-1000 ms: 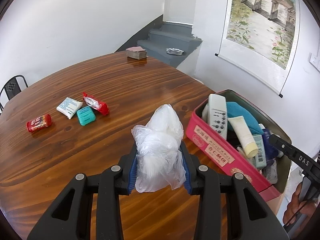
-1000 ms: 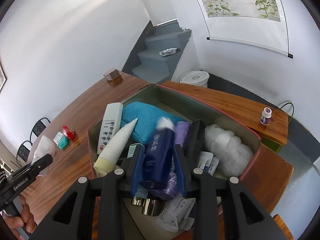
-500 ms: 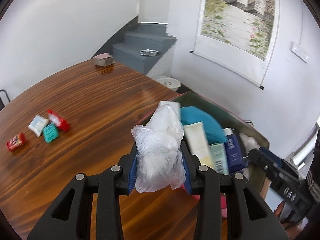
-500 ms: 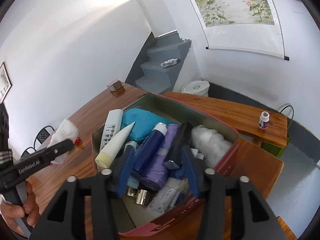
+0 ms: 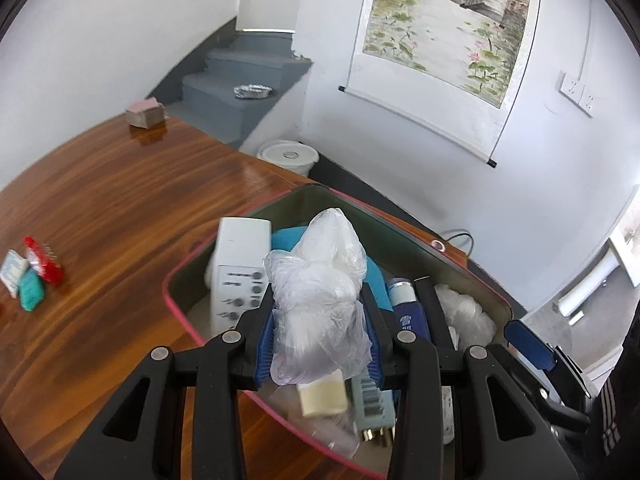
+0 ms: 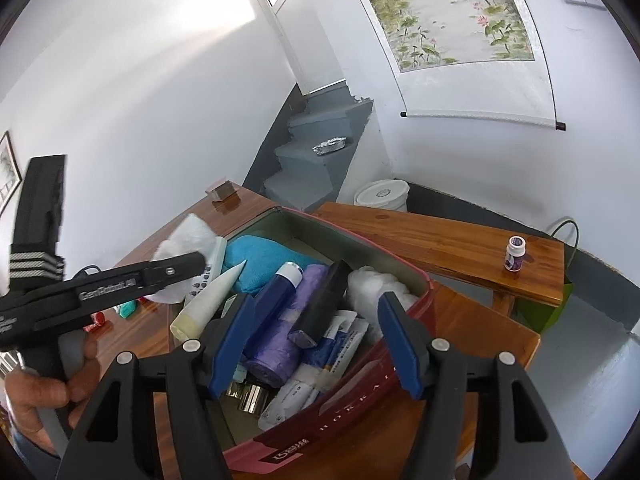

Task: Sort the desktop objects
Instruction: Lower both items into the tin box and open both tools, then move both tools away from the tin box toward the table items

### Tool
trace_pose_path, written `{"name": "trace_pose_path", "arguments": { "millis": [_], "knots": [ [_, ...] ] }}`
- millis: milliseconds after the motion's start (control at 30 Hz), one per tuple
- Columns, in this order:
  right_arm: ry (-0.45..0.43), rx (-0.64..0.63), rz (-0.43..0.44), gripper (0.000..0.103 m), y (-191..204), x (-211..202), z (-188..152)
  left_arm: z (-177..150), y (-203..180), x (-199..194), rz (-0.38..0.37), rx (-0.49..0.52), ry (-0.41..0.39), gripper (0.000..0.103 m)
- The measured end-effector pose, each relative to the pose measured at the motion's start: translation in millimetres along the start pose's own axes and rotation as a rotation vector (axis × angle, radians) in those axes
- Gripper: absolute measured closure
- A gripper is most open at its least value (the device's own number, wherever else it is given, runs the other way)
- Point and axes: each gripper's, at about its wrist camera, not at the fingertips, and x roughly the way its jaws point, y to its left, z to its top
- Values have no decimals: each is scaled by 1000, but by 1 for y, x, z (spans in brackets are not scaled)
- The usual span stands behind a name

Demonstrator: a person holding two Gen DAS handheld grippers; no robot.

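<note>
Left hand-held gripper [image 5: 318, 340] clamps plastic bag [image 5: 320, 300] above crowded red box [image 5: 176, 308]; right hand-held gripper [image 6: 316, 340], jaws just opened, holds nothing.

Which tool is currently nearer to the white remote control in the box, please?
Left. The left tool hovers beside the white remote control; the right tool stands open farther across the box.

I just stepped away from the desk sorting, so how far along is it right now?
Mostly done: the red box already holds a remote, tubes, a blue bottle and more. In hand: the left gripper carries a clear plastic bag over the box; the right gripper, jaws just opened, is empty. Left: small packets on the table.
</note>
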Motion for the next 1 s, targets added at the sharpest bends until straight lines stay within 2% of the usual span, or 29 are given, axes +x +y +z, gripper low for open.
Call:
{"name": "trace_pose_path", "arguments": {
  "millis": [133, 200, 267, 400, 700, 1000],
  "knots": [
    [-16, -2, 2, 34, 1, -2, 2, 0, 1, 8, -29, -13, 24, 61],
    [-23, -2, 1, 34, 2, -3, 3, 0, 4, 8, -51, -31, 29, 49],
    [-24, -3, 0, 33, 4, -2, 4, 1, 11, 5, -88, -64, 24, 45],
    [-21, -9, 0, 31, 7, -3, 4, 2, 22, -6, -118, -118, -2, 44],
    [-31, -36, 11, 26, 25, -10, 5, -6, 55, -34, -70, -191, -49, 44],
    [-23, -90, 52, 23, 62, -11, 0, -22, 93, -59, 52, -213, -80, 44]
  ]
}}
